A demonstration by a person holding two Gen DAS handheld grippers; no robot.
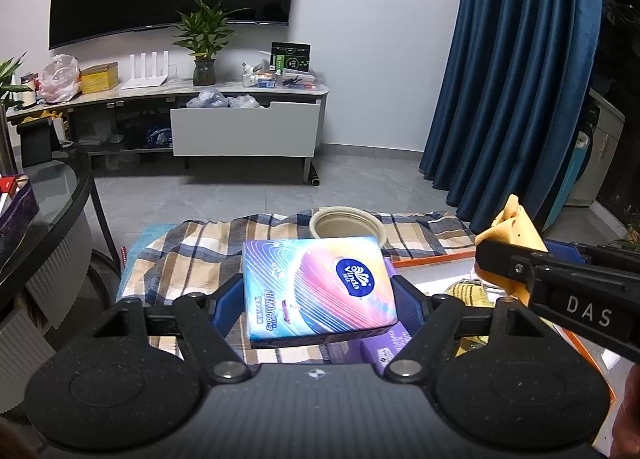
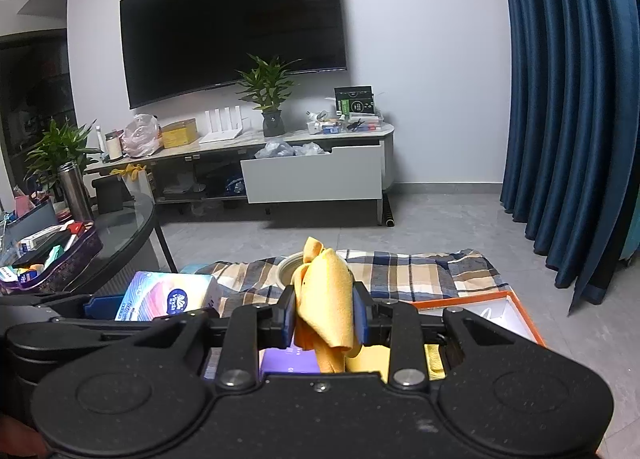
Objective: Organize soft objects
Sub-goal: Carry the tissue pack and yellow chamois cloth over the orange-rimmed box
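Observation:
My left gripper (image 1: 318, 299) is shut on a colourful soft tissue pack (image 1: 320, 289) and holds it above the plaid cloth (image 1: 180, 255). The pack also shows at the left of the right wrist view (image 2: 168, 297). My right gripper (image 2: 324, 323) is shut on a crumpled yellow cloth (image 2: 326, 307), raised over the orange-rimmed box (image 2: 516, 319). In the left wrist view the right gripper (image 1: 516, 267) reaches in from the right with the yellow cloth (image 1: 514, 227) sticking up. A purple pack (image 1: 380, 347) and a yellow towel (image 1: 464, 293) lie below.
A beige bowl (image 1: 346, 225) sits on the plaid cloth behind the pack. A glass round table (image 1: 52, 195) with a full tray stands at the left. A TV cabinet (image 1: 244, 131) with an open drawer is at the back, blue curtains (image 1: 512, 79) to the right.

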